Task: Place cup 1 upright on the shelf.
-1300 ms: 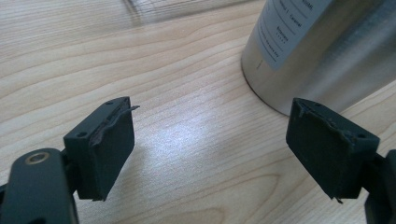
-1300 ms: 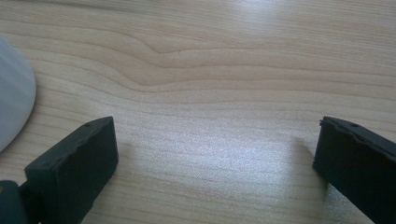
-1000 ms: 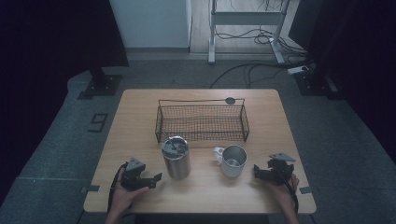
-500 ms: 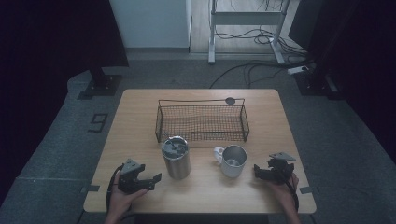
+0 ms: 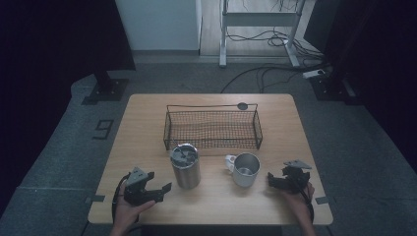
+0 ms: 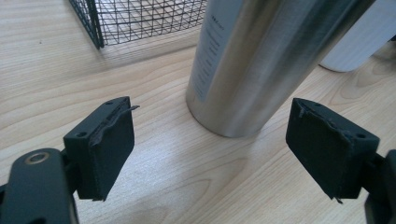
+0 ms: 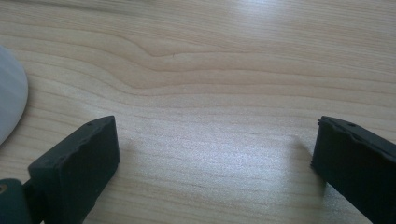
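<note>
A tall steel tumbler point(image 5: 186, 169) with a lid stands near the table's front, left of centre. In the left gripper view the tumbler point(image 6: 261, 60) rises just beyond the jaws. My left gripper point(image 5: 162, 192) is held to its left, pointing at it, open with nothing between the jaws point(image 6: 210, 116). A steel mug point(image 5: 245, 169) with a white handle stands to the right of the tumbler. My right gripper point(image 5: 271, 181) rests to the right of the mug, open over bare wood point(image 7: 215, 126), and the mug's pale edge point(image 7: 9, 102) shows at the left.
A black wire basket point(image 5: 211, 142) stands across the middle of the wooden table point(image 5: 147, 118), behind tumbler and mug; its corner point(image 6: 140, 18) shows in the left gripper view. A small dark disc point(image 5: 242, 105) lies by the basket's far rim.
My left gripper has shifted a little to the left and toward the table's front edge. The right gripper, tumbler and mug have kept still.
</note>
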Action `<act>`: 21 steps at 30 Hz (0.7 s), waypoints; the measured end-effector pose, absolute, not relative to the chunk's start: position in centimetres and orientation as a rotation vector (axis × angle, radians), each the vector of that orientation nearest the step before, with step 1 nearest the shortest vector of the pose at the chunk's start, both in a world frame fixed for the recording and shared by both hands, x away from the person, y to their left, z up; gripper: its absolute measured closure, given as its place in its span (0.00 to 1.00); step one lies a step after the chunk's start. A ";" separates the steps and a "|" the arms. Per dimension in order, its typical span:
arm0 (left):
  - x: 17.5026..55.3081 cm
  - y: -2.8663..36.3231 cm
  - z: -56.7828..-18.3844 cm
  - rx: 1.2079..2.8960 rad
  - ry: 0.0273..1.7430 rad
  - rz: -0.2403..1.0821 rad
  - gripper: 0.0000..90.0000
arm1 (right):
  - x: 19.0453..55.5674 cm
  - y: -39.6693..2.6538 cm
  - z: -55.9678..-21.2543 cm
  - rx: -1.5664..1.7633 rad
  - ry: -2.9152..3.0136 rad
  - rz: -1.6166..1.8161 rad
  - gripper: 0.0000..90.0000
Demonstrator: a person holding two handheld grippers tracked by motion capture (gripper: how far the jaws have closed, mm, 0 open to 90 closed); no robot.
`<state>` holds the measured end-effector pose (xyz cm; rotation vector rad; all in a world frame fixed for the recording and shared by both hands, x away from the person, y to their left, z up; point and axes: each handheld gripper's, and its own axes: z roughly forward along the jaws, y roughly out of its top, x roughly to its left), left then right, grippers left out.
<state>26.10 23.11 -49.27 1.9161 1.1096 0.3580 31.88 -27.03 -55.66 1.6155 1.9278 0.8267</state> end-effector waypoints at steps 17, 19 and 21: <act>25.5 22.6 -46.5 1.880 1.039 0.374 0.17 | 31.8 -27.1 -55.6 1.624 1.910 0.825 0.02; 25.5 22.5 -46.3 1.882 1.030 0.371 0.17 | 31.8 -27.1 -55.7 1.625 1.909 0.825 0.02; 25.4 22.4 -46.0 1.876 1.014 0.369 0.17 | 31.8 -27.1 -55.7 1.625 1.908 0.825 0.02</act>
